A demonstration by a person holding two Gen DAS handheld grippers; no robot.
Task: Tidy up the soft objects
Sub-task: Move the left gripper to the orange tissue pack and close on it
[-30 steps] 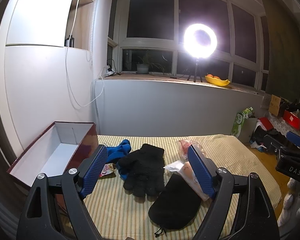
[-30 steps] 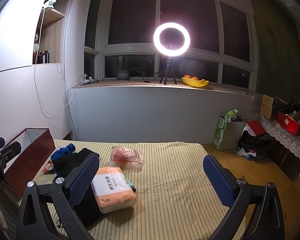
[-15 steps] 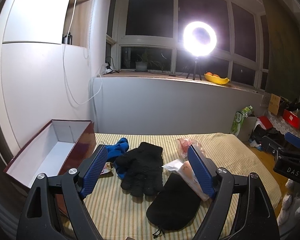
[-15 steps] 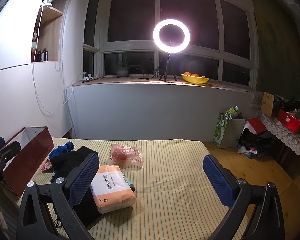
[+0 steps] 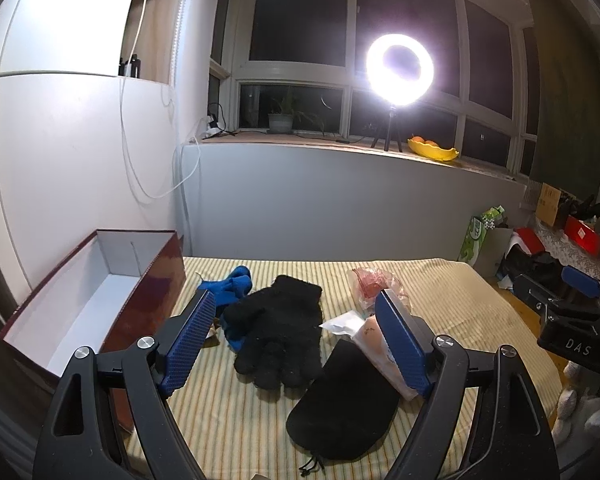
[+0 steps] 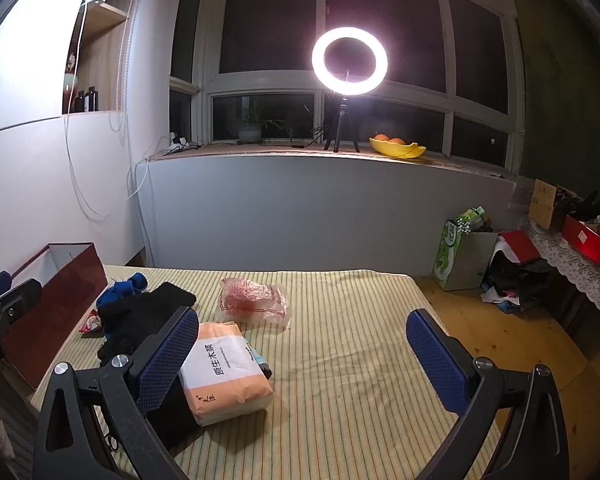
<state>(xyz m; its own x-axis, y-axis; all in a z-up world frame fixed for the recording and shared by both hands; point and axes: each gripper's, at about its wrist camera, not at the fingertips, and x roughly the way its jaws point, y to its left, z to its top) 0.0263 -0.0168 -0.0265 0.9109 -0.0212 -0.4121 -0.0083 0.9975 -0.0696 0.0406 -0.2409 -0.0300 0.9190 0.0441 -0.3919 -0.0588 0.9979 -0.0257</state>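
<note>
Both tongs stand wide and hold nothing: the left gripper [image 5: 296, 340] hangs over the near end of the bed with the black items framed between its blue pads, and the right gripper [image 6: 304, 356] hangs further to the right, its left pad just in front of the tissue pack and its right pad over bare cover. Going by what lies where, I judge the task barely begun. The bed [image 6: 340, 380], with its striped cover, carries every soft thing loose. The box [image 5: 100, 300], dark red outside and white inside, stands open at the bed's left edge, and what shows of its inside is empty, so nothing has been sorted into it, if that is where things go. Next in size, the pouch [image 5: 340, 404] lies nearest the left gripper, its drawstring toward the camera, partly under the tissue pack [image 6: 224, 372]. The black gloves [image 5: 280, 332] lie in a heap just beyond, overlapping the blue gloves [image 5: 232, 288] beside the box. The crinkled bag [image 6: 252, 300] with something pink in it sits alone further back. A small red wrapper [image 6: 90, 322] lies by the box. All of these are still to be gathered.
</note>
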